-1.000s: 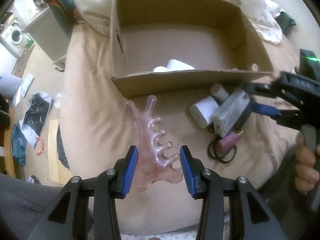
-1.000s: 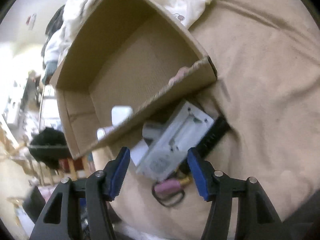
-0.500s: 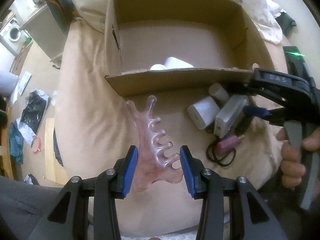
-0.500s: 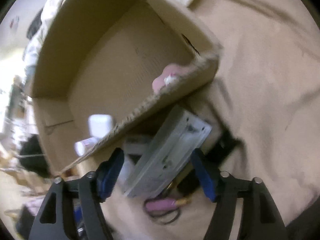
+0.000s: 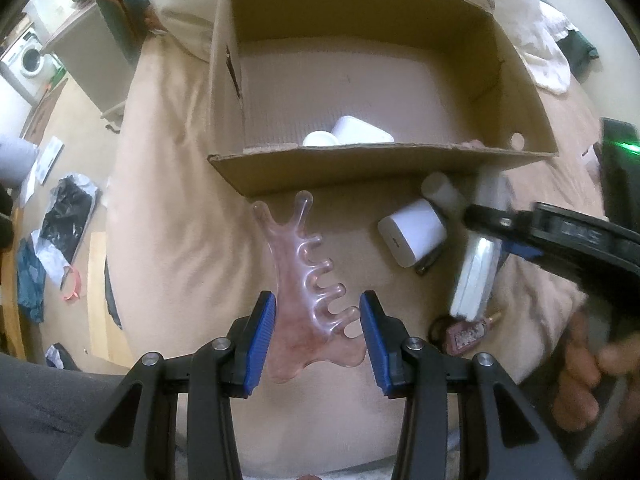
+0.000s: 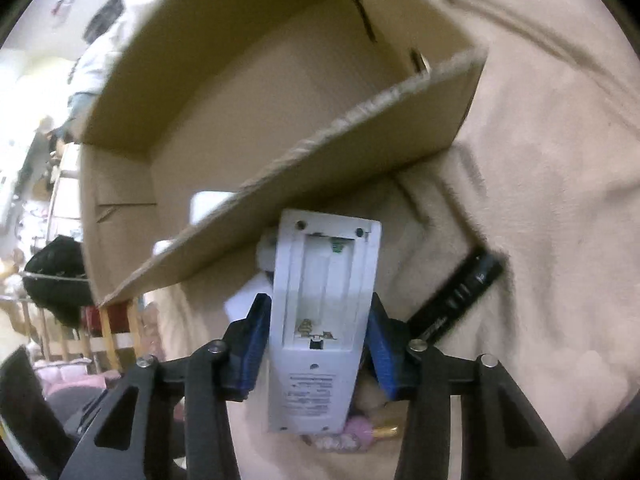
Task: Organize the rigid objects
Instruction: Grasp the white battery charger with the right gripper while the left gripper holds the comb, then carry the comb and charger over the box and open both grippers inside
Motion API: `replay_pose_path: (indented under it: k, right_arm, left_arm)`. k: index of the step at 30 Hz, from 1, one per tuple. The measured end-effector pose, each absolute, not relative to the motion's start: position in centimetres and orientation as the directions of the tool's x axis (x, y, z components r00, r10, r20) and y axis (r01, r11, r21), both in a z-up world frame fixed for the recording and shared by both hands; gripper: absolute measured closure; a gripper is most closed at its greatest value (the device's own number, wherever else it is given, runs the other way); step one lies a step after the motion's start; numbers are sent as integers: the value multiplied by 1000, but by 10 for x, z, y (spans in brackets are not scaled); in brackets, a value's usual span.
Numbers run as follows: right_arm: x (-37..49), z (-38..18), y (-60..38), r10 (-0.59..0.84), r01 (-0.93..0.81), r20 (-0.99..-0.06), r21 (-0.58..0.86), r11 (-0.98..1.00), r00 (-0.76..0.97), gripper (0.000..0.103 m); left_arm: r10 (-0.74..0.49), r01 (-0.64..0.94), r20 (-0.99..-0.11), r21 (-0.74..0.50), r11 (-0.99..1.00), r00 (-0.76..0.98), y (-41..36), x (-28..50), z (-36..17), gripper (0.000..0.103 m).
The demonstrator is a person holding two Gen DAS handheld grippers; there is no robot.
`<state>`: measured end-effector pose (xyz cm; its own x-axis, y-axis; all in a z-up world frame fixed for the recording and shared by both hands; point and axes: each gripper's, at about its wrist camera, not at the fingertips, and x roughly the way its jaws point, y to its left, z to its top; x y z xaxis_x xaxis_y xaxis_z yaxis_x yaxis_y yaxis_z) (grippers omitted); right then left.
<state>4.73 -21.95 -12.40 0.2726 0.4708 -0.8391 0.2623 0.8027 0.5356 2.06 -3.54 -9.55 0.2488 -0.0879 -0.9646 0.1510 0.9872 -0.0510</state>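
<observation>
Blue-padded jaws of the right gripper (image 6: pixel 316 340) have just been closing and now clamp a white plastic battery case (image 6: pixel 322 312), its far end under the brown cardboard box (image 6: pixel 280 184) rim. The left gripper (image 5: pixel 316 338) grips a translucent pink comb-shaped massage tool (image 5: pixel 308 284), which extends beyond its fingertips toward the box.

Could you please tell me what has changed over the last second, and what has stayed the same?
The right gripper moved in over the white battery-compartment device; its jaws have just been closing and now clamp the device's sides. The left gripper kept its place, holding the pink comb-shaped scraper. The cardboard box, white charger and pink bottle lie as before.
</observation>
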Motion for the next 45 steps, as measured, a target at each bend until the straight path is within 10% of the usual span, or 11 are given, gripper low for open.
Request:
replay_pose_path:
  k: [29, 45]
  right_arm:
    - [70, 18, -271, 450, 14, -692, 552, 833, 565, 55]
    - [117, -35, -257, 377, -14, -757, 437, 899, 533, 55]
  left_arm:
    - [-117, 200, -828, -6, 980, 548, -31, 49, 33, 63]
    - [-67, 201, -854, 44, 979, 516, -60, 117, -45, 63]
